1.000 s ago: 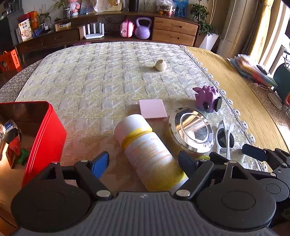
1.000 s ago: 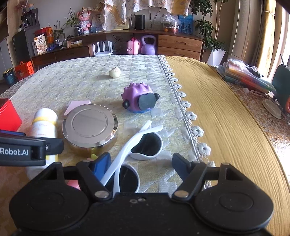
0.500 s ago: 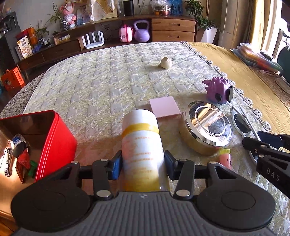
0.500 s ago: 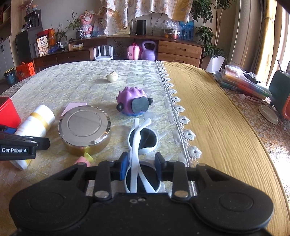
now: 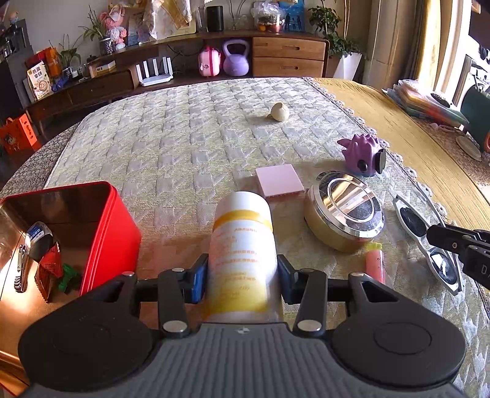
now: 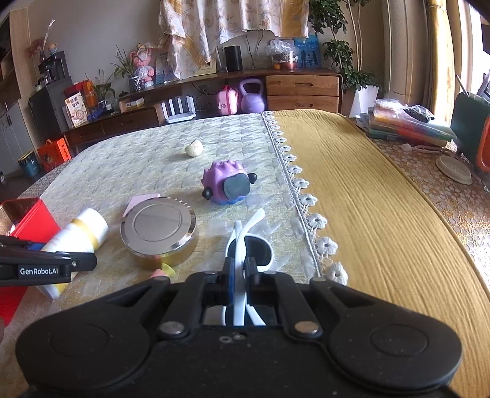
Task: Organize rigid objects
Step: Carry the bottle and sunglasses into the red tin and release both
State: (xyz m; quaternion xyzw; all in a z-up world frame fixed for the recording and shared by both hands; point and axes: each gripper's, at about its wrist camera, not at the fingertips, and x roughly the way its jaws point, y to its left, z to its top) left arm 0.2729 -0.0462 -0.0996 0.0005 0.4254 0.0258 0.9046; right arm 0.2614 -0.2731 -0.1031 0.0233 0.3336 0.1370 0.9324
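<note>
A lived-in home. At twelve o'clock a wooden sideboard (image 6: 214, 91) holds plants and toys. Floral curtains (image 6: 232, 27) hang above it.

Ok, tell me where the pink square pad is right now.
In the left wrist view the pink square pad lies flat on the quilted cloth, just beyond the white and yellow bottle and left of the round gold tin.
</note>
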